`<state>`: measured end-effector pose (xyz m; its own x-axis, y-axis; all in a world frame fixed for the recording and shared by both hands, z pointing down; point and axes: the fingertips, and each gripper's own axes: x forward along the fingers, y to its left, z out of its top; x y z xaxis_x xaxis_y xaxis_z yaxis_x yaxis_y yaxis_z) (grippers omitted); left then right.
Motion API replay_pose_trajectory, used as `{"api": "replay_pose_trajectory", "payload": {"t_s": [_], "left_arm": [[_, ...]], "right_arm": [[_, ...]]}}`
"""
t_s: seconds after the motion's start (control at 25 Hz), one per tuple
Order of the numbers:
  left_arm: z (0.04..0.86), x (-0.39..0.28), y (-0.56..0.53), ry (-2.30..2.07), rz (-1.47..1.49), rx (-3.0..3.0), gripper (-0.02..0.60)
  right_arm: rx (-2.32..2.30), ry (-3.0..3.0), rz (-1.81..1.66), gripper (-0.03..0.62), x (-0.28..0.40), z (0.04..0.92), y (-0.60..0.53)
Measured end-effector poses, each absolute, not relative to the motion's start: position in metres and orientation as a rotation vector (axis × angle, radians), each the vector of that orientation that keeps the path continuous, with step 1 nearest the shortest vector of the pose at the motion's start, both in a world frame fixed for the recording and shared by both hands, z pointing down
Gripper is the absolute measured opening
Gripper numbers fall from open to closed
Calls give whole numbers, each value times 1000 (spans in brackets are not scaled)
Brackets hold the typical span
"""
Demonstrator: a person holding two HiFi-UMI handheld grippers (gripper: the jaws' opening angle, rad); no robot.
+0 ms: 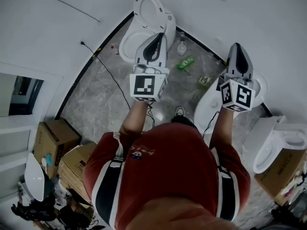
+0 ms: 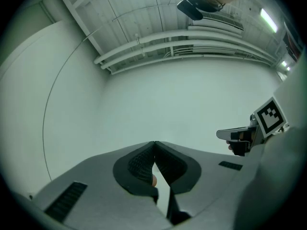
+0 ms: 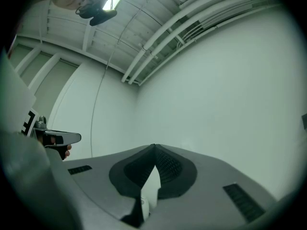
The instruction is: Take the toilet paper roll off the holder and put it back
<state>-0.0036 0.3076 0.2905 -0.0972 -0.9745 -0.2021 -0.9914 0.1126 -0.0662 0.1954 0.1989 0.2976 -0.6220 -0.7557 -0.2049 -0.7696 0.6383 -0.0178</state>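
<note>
No toilet paper roll or holder shows in any view. In the head view a person in a red shirt holds both grippers up in front of the body. My left gripper (image 1: 157,38) hangs over a white toilet, and my right gripper (image 1: 236,48) is to its right. In the left gripper view my left gripper (image 2: 154,143) is shut, its tips touching with nothing between them, and it faces a bare white wall. In the right gripper view my right gripper (image 3: 153,147) is also shut and empty before the same wall. Each gripper view catches the other gripper at its edge.
On the grey floor stand a white toilet (image 1: 144,18), a second toilet (image 1: 280,143) at the right and a white fixture (image 1: 208,107) between them. A green bottle (image 1: 185,62), a black cable (image 1: 108,71) and cardboard boxes (image 1: 53,138) are also there. Pipes (image 2: 192,37) run under the ceiling.
</note>
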Motion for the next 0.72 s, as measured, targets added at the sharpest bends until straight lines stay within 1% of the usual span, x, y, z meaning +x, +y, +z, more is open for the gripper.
{"api": "replay_pose_trajectory", "payload": {"t_s": [0.36,0.72], "left_arm": [[294,-3,201,2165,119,-1994,18],[303,-16,140,2145,124,-2035,18]], "right_arm": [[-1290,2641,86,8,200,304,98],[-1342,2633,78,8,193,316,47]]}}
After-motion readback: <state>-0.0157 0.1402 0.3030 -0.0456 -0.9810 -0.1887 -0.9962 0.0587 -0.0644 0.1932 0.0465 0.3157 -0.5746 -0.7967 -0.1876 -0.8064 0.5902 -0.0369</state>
